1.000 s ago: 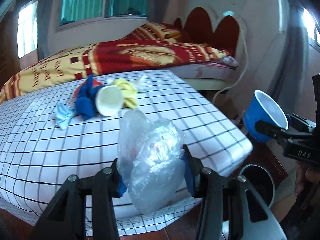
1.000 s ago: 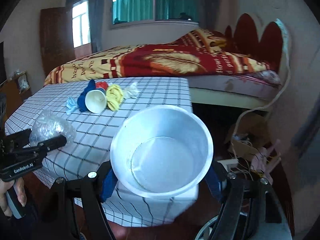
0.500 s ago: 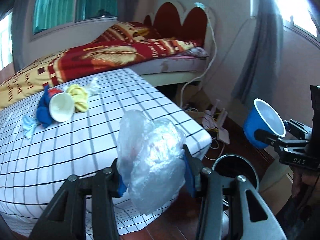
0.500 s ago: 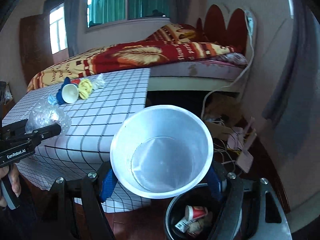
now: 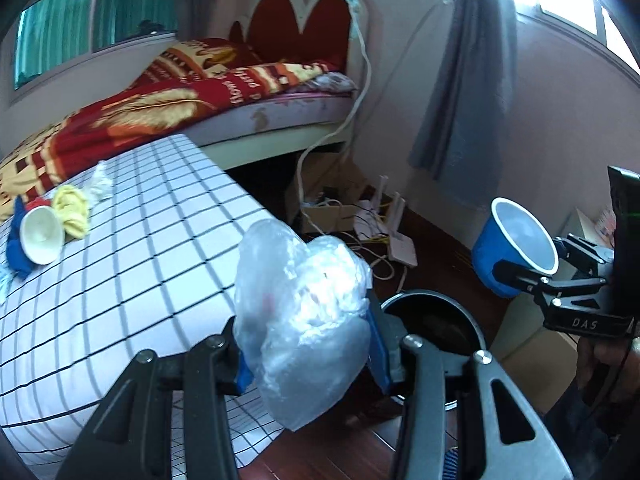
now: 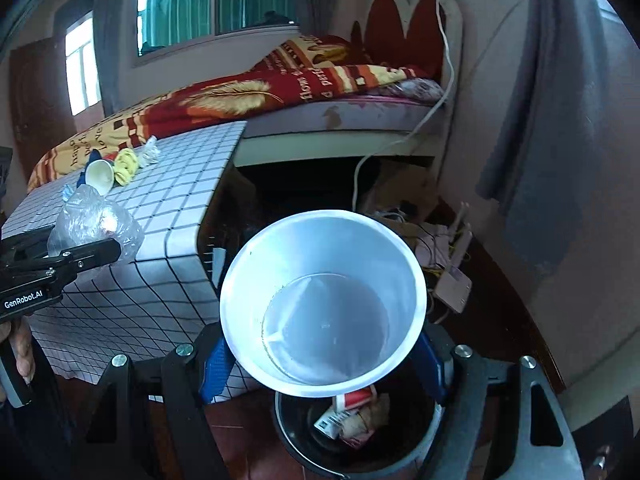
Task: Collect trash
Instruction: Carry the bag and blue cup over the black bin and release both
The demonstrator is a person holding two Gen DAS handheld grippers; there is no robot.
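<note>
The left hand-held gripper (image 5: 308,364) is clamped on a crumpled clear plastic bag (image 5: 300,320), held in the air off the corner of the checked surface (image 5: 140,272), with the black trash bin (image 5: 436,320) just behind and below it. The right hand-held gripper (image 6: 320,364) is squeezed around a blue cup with a white inside (image 6: 322,304), which hangs directly over the bin (image 6: 360,436) (some wrappers already lie in there).

The bag is the likelier one to miss: it is light and springy, not yet squarely above the opening, and could drift or cling to a finger pad on release and land on the floor. The two grippers are near each other, so dropping both at once risks a knock. A white cup (image 5: 40,236) and cloth scraps (image 5: 74,210) remain far back on the surface.
</note>
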